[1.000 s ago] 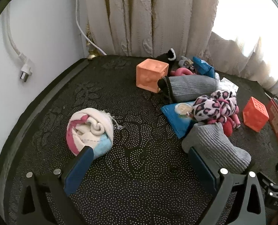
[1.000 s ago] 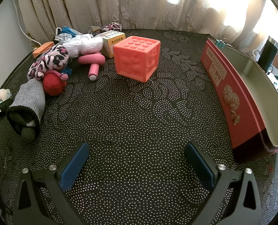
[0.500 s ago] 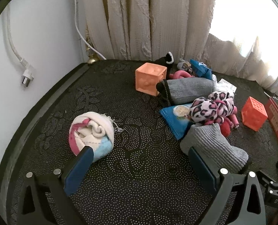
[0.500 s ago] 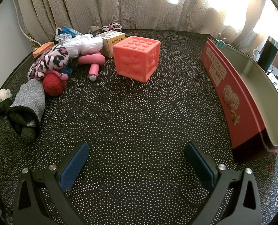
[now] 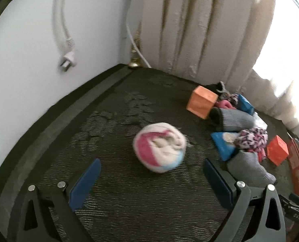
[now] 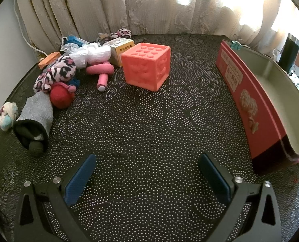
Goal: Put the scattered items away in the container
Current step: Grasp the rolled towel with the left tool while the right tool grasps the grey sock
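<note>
My left gripper [image 5: 151, 179] is open and empty, its jaws wide, just short of a rolled white, pink and blue sock ball [image 5: 159, 147] that lies centred ahead of it; the view is blurred. The sock ball also shows in the right wrist view [image 6: 7, 116]. My right gripper [image 6: 147, 179] is open and empty over bare cloth. A coral cube [image 6: 146, 68] stands ahead of it. The red container [image 6: 256, 109] with a grey inside stands at the right; its edge also shows in the left wrist view [image 5: 297, 167].
A pile at the left holds a grey sock [image 6: 35, 119], a red ball [image 6: 59, 97], a leopard plush [image 6: 56, 72], a pink toy [image 6: 101, 72], a plastic bag and a small box [image 6: 122, 49]. An orange cube [image 5: 201, 104], wall, cables and curtains border the table.
My left gripper has swung left and tilted up, so the sock ball now sits between its open jaws instead of by the left finger. The right gripper has not moved.
</note>
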Demonstrator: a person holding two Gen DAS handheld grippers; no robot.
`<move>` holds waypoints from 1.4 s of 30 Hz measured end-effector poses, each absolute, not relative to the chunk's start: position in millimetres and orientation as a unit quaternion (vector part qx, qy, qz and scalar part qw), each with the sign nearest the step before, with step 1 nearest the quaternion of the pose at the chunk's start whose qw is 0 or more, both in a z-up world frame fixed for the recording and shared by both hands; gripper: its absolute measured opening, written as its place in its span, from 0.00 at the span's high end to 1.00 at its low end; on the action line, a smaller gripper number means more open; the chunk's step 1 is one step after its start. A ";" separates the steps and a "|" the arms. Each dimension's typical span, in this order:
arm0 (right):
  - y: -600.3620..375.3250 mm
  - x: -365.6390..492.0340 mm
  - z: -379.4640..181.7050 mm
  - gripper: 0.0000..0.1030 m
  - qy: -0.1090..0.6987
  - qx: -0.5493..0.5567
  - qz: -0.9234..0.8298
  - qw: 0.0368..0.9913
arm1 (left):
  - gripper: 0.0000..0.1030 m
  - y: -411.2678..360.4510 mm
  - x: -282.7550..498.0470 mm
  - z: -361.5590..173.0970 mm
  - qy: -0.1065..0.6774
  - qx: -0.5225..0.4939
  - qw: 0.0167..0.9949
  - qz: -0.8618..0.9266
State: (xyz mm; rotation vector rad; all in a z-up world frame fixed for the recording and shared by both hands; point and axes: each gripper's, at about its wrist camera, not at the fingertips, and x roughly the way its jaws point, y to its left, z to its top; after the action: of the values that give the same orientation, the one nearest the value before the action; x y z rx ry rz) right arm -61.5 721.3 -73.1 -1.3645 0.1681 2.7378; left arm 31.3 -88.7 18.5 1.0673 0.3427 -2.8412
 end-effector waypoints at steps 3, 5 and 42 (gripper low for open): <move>722.1 -60.6 -72.0 0.00 0.061 -0.442 0.894 0.035 | 0.01 -91.0 28.1 18.1 0.097 0.350 0.042 -0.931; 721.9 -60.6 -71.7 0.00 0.062 -0.441 0.895 0.033 | 0.01 -82.2 19.4 19.0 0.066 0.357 0.040 -0.931; 603.8 -113.5 -51.7 0.37 0.033 -0.472 0.865 -0.169 | 0.00 -25.1 -46.2 -31.3 0.017 0.450 0.029 -0.893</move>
State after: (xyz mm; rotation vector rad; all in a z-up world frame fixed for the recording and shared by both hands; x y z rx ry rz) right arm -113.5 603.8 -51.7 -1.6667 0.1165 3.0541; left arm -46.2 -25.1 -31.3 1.3869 0.0514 -2.7534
